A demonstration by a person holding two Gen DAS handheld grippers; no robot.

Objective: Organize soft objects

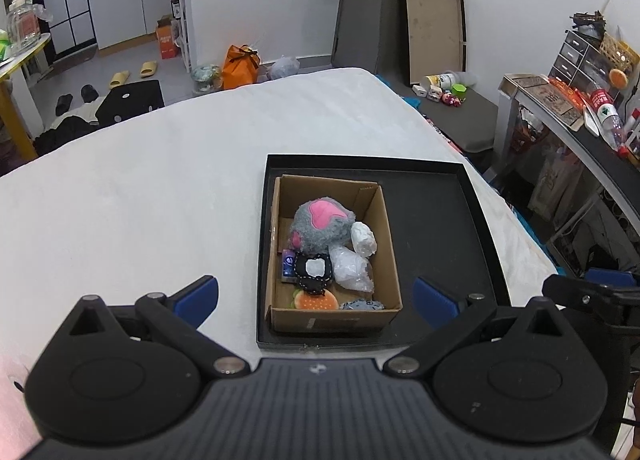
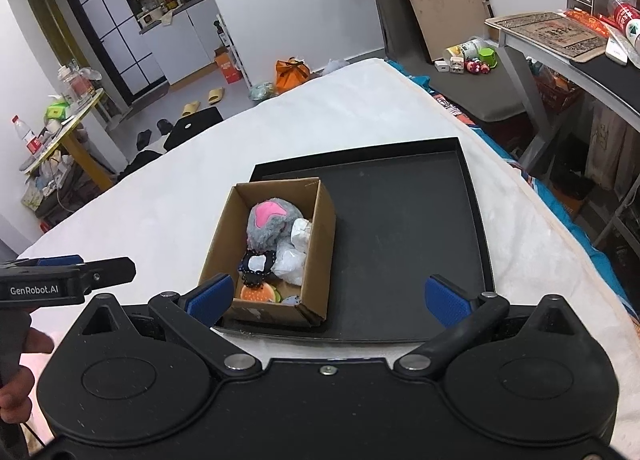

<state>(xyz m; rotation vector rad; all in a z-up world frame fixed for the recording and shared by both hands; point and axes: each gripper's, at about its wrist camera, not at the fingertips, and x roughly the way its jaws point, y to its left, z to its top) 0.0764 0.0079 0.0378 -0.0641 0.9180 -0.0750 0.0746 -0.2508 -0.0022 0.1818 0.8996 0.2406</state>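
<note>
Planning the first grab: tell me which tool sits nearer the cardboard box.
Left, probably. The left tool is centred on the cardboard box, which lies between its open fingers. The right tool sits offset to the box's right, over the black tray.

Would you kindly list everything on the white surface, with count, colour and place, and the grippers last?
tray: one, black, shallow, on the white cover.
cardboard box: one, brown, open, in the tray's left part.
plush toy: one, grey with a pink patch, at the far end of the box.
white bundle: one, right of the plush.
clear plastic wrap: one, crumpled, by the box's right wall.
black pouch: one, with a white patch, mid-box.
burger-shaped toy: one, orange, at the near end.
left hand-held gripper: blue pads, open, empty.
right hand-held gripper: blue pads, open, empty.
</note>
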